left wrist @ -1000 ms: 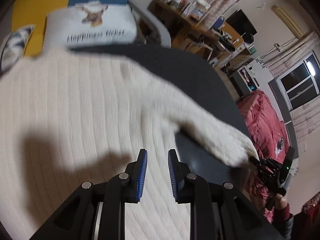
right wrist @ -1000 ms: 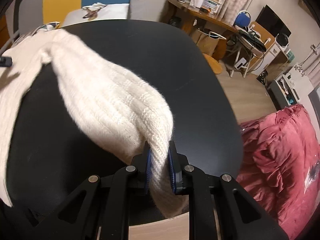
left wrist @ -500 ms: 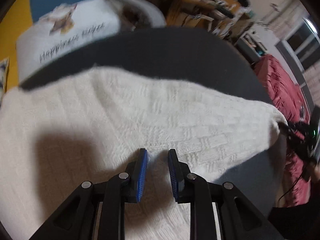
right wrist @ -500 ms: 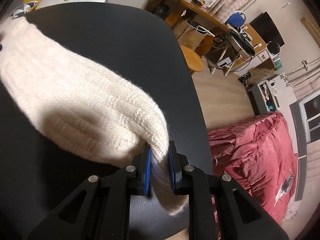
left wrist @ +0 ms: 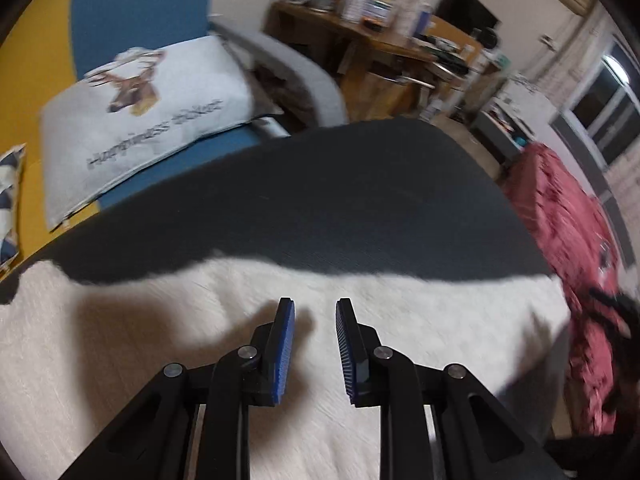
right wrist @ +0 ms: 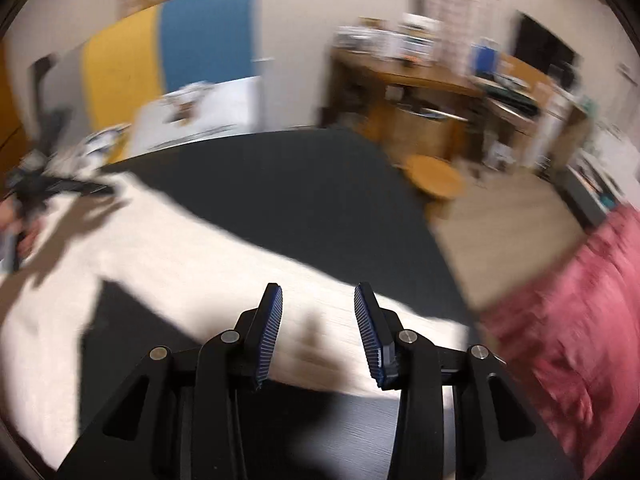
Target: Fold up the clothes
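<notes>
Room: behind our work spot we had a cluttered wooden desk (left wrist: pixel 384 40), a printed deer pillow (left wrist: pixel 148 116) and a red blanket (left wrist: pixel 568 216) off to the right, all kinda blurry.
Surface: we worked on a big dark table (left wrist: pixel 320 208), far half bare, so plenty of open room to fold toward.
Sweater: our cream knit sweater (left wrist: pixel 160 360) lay flat across the near side of the table, one sleeve (right wrist: pixel 248 264) stretched out over the dark top.
Progress: early days we reckoned; garment spread, sleeve laid out, no real fold visible yet.
Edges: the sweater's right end sat close to the table's right edge, so less slack there.
Left gripper (left wrist: pixel 315 344): we had it partly open over the knit, gripping nothing.
Right gripper (right wrist: pixel 318 332): jaws were opening above the sleeve, nothing pinched between them.
</notes>
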